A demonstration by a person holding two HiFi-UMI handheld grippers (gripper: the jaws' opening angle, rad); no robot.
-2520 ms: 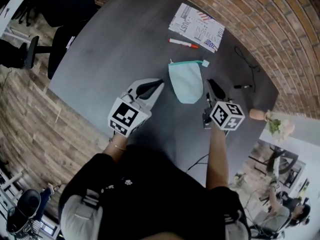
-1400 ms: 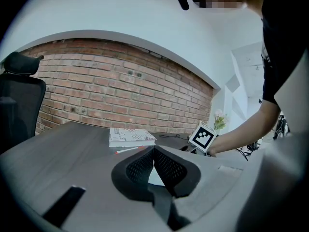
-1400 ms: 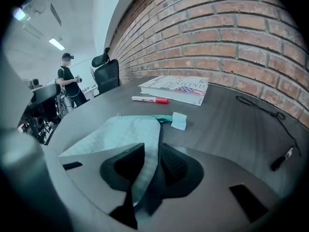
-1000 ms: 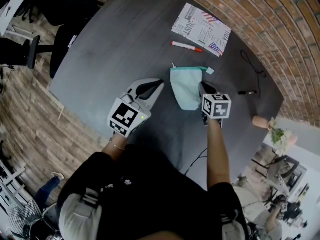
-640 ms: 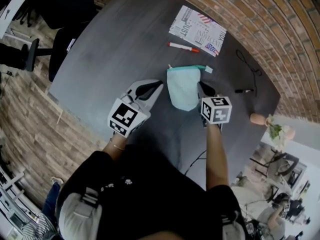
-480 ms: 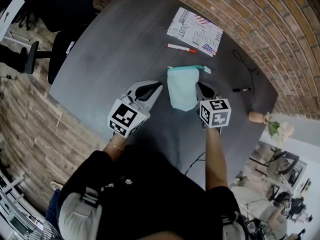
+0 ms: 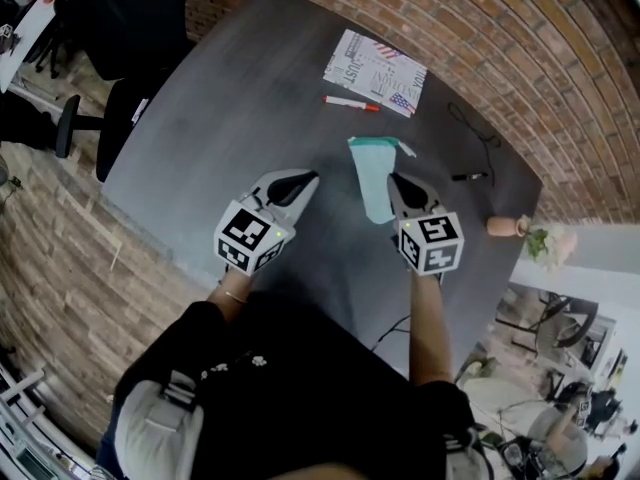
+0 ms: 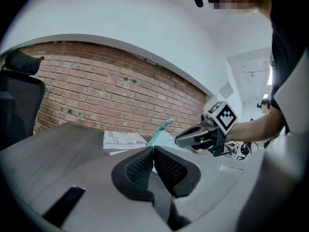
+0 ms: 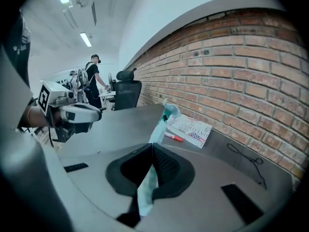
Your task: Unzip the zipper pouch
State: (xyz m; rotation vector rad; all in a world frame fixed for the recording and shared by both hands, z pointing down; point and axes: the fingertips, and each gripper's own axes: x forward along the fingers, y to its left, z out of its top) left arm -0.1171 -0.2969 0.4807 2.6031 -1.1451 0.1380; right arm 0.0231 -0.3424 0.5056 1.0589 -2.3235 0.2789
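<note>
With your right claw [image 7: 393, 182] clamped on the zipper pouch [image 7: 372, 173], your closed, empty left claw [image 7: 306, 178] must next open for the zipper pull [image 7: 406, 149].

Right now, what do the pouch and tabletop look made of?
Pouch: soft woven fabric, probably canvas or nylon, with a matte pale teal finish. It creases and folds limply where the right tool pinches it. Tabletop: dark grey and matte with a faint streaky grain. Likely laminate or stained wood; can't tell which.
</note>
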